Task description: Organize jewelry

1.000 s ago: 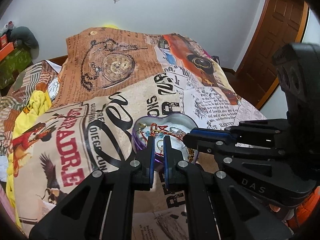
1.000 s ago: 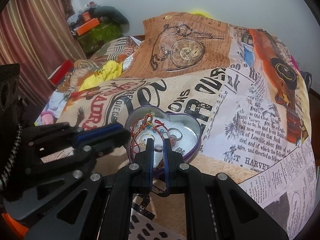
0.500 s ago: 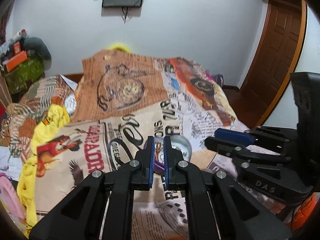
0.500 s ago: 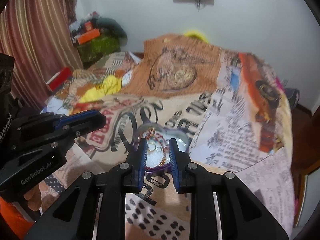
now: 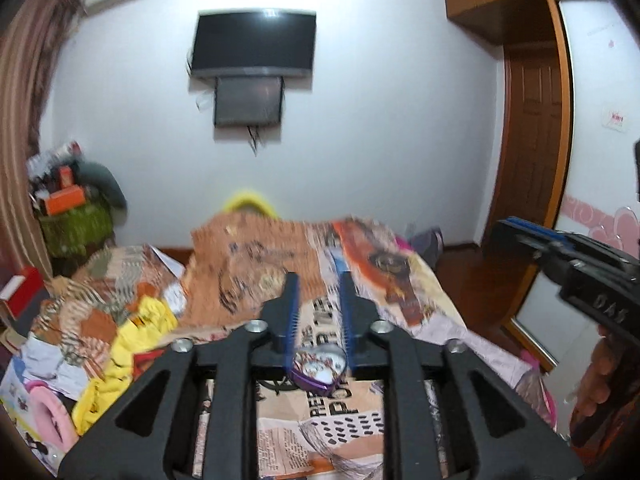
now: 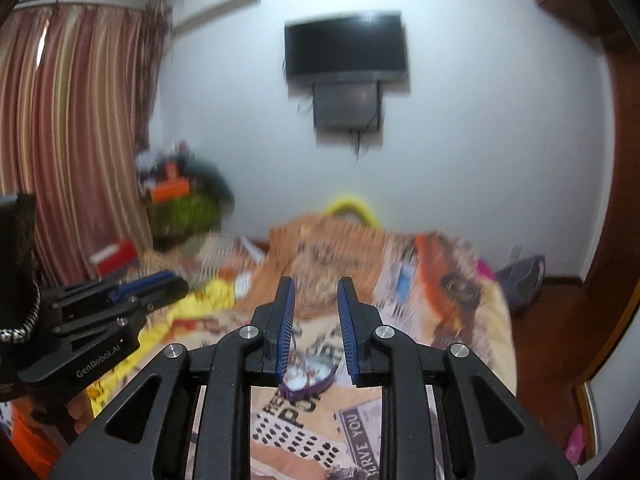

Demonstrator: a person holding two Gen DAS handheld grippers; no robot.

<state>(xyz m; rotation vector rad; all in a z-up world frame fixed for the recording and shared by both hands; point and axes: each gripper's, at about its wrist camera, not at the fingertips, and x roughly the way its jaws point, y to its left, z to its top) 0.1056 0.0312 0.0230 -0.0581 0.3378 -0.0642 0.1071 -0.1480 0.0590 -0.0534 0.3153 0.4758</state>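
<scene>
Printed bedding (image 5: 320, 424) with newspaper and poster motifs fills the bottom of both wrist views, and on it sits the task's thing, a purple heart-shaped tin (image 5: 318, 368) holding a tangle of jewelry too blurred to tell apart. In the left wrist view the tin lies at lower centre, seen between the bases of the blue pads; in the right wrist view the same tin (image 6: 304, 378) shows in the same lower-centre spot.

Left gripper (image 5: 319, 280) has its jaws apart, having just been opening, with nothing between them; the tin lies well below on the bed. Right gripper (image 6: 316, 285) also stands with its fingers parted and nothing clasped, its jaws having opened a little within the last second. Each gripper appears at the edge of the other's view: the right one at the right edge of the left view, with a hand (image 5: 596, 380) around its handle, the left one at the left edge of the right view.

Further up the frame, a yellow cloth (image 5: 132, 340) lies crumpled at left on the bed. Beyond it, striped curtains (image 6: 76, 140) hang at the left. On the white far wall, upper centre, a dark television (image 5: 254, 44) is mounted, and a wooden door (image 5: 528, 152) stands at right.
</scene>
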